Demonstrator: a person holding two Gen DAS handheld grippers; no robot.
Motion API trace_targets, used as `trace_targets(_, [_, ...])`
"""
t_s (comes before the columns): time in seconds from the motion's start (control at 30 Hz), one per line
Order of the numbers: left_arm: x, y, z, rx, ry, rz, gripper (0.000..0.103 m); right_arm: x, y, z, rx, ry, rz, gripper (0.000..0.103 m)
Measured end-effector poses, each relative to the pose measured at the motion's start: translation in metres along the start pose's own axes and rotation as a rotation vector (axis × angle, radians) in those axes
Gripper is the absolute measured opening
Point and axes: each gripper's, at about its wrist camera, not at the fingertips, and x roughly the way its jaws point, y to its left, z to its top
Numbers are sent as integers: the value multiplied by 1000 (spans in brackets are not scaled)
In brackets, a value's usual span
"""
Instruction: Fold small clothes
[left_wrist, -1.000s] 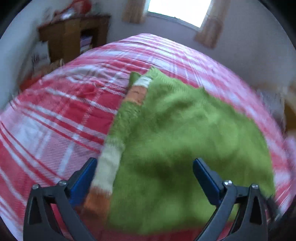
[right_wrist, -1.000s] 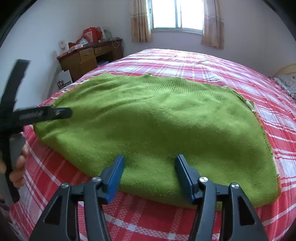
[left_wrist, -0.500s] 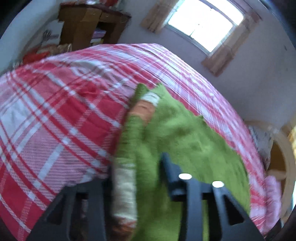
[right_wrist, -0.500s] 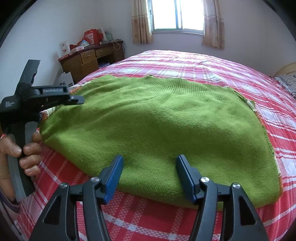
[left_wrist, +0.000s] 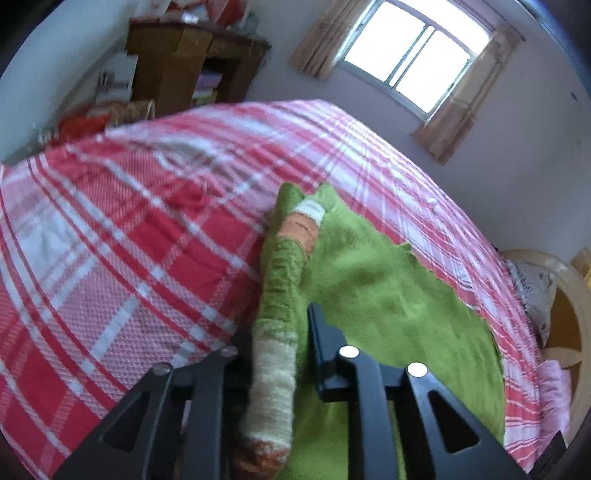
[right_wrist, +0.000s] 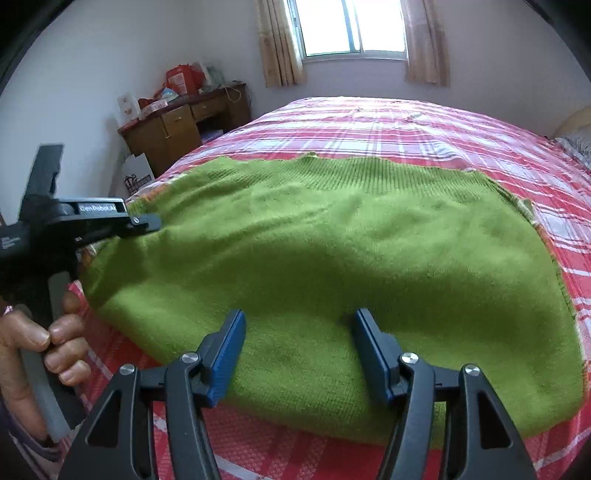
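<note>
A green knitted sweater (right_wrist: 351, 266) lies spread on the bed. Its sleeve (left_wrist: 280, 295), green with white and orange bands, runs along its left edge. My left gripper (left_wrist: 279, 332) is shut on the sleeve near the white band; it also shows at the left in the right wrist view (right_wrist: 147, 223), at the sweater's left edge. My right gripper (right_wrist: 297, 354) is open and empty, just above the sweater's near hem.
The bed has a red and white plaid cover (left_wrist: 122, 258). A wooden desk (right_wrist: 184, 125) with clutter stands by the far left wall. A window (right_wrist: 351, 26) with curtains is at the back. A pillow and headboard (left_wrist: 565, 306) are at the right.
My left gripper has closed on the striped sleeve and tilted up. The right gripper has barely moved.
</note>
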Motion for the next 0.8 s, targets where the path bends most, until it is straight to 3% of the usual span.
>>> trace_targets(0.13, [-5, -29, 1, 130, -38, 25, 17, 0, -5, 0, 24, -6, 28, 62])
trace_targets(0.27, [-10, -69, -10, 314, -75, -8, 14, -2, -10, -1, 49, -12, 53, 62])
trace_targets(0.4, [-2, -93, -26, 447, -64, -9, 13, -3, -12, -2, 67, -17, 71, 62])
trace_targets(0.63, [12, -99, -40, 484, -45, -7, 13, -3, -14, -2, 82, -17, 87, 62])
trace_targets(0.8, [6, -92, -40, 446, -46, -56, 13, -6, -33, 10, 162, -17, 177, 62])
